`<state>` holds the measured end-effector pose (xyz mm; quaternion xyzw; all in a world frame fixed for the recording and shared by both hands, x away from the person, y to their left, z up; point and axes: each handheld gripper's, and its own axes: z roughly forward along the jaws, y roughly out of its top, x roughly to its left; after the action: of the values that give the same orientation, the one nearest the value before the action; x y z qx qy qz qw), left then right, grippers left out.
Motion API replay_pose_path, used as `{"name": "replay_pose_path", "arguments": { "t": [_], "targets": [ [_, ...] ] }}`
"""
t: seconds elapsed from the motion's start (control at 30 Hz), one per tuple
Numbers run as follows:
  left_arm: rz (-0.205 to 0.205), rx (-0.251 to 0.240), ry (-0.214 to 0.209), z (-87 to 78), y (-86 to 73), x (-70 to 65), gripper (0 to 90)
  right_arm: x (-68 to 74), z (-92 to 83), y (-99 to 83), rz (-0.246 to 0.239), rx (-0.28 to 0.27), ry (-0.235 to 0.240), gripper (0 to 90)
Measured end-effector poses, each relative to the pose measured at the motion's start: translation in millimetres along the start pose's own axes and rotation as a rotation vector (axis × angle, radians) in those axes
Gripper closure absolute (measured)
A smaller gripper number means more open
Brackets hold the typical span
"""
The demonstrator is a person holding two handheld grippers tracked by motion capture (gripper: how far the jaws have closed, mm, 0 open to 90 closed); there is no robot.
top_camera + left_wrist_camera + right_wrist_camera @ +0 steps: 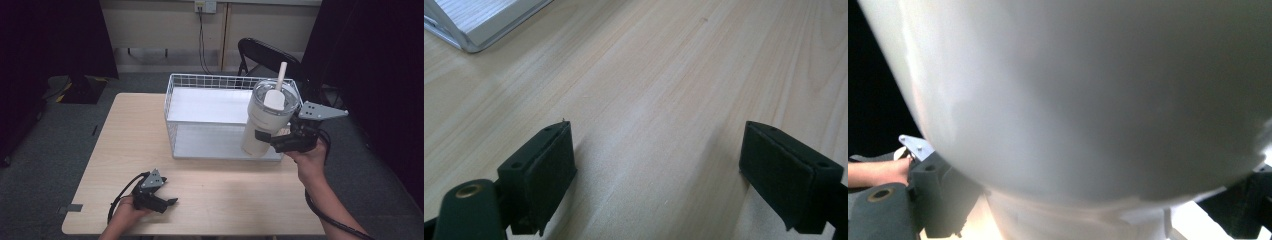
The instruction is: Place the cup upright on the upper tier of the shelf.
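A cream tumbler [267,120] with a clear lid and a pale straw [282,75] hangs tilted over the right front corner of the white wire basket [200,80]. My right gripper [274,141] is shut on the tumbler's lower body. In the right gripper view the tumbler [1088,100] sits between the two jaws of the right gripper [1093,210]. My left gripper [167,202] rests low near the table's front left and is open. In its own view the left gripper [656,170] stands wide apart over bare wood, holding nothing.
The light wooden table [225,200] has free room in front of and left of the basket. A corner of the basket's base [479,25] lies ahead of the left gripper. A black folding chair [265,52] stands behind the basket. Dark curtains hang at both sides.
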<state>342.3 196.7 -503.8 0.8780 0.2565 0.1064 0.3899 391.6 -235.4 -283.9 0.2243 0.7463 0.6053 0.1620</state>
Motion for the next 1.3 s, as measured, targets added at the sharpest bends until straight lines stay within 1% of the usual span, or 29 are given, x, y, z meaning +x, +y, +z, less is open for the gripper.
{"name": "replay_pose_path", "arguments": {
  "t": [0.13, 0.2, 0.23, 0.27, 0.3, 0.4, 0.5, 0.6, 0.87, 1.03, 1.13, 1.17, 1.2, 1.3],
  "targets": [
    [0.000, 0.000, 0.000, 0.0, 0.0, 0.0, 14.0, -2.0, 0.4, 4.8, 0.006, 0.000, 0.000, 10.2],
    [0.000, 0.000, 0.000, 0.0, 0.0, 0.0, 14.0, -4.4, -0.1, 10.5, 0.012, -0.009, 0.000, 10.2],
    [0.000, 0.000, 0.000, 0.0, 0.0, 0.0, 14.0, -4.4, -0.1, 10.5, 0.012, -0.009, 0.000, 10.2],
    [0.000, 0.000, 0.000, 0.0, 0.0, 0.0, 14.1, -6.2, 0.0, 14.9, 0.014, -0.008, -0.001, 10.2],
    [0.000, 0.000, 0.000, 0.0, 0.0, 0.0, 14.0, -6.2, 0.0, 14.9, 0.014, -0.008, -0.001, 10.2],
    [0.000, 0.000, 0.000, 0.0, 0.0, 0.0, 14.0, -8.7, 1.0, 23.8, 0.002, -0.003, -0.008, 10.2],
    [-0.004, -0.003, -0.001, 0.1, -0.1, -0.3, 14.0, -10.2, 1.6, 27.8, 0.005, -0.004, -0.008, 10.2],
    [-0.004, -0.004, -0.001, 0.2, 0.0, -0.2, 14.0, -12.2, 3.4, 35.3, -0.002, 0.010, -0.017, 10.2],
    [-0.003, -0.004, 0.000, 0.1, 0.0, -0.2, 14.0, -17.4, 6.8, 46.6, 0.001, 0.000, -0.031, 10.2],
    [-0.003, -0.004, 0.001, 0.1, 0.0, -0.2, 14.0, -20.0, 8.5, 52.1, 0.002, 0.006, -0.038, 10.2],
    [-0.003, -0.004, 0.001, 0.1, 0.0, -0.2, 14.0, -21.9, 10.1, 54.8, 0.005, 0.001, -0.050, 10.2],
    [-0.003, -0.004, 0.001, 0.1, 0.0, -0.2, 14.0, -22.5, 10.6, 55.2, 0.006, -0.004, -0.057, 10.2],
    [-0.003, -0.004, 0.001, 0.1, 0.0, -0.2, 14.0, -25.3, 12.0, 56.1, 0.016, -0.007, -0.056, 10.2],
    [-0.003, -0.004, 0.001, 0.1, 0.0, -0.2, 14.1, -27.9, 13.5, 56.7, 0.026, -0.008, -0.057, 10.2]
  ]
}}
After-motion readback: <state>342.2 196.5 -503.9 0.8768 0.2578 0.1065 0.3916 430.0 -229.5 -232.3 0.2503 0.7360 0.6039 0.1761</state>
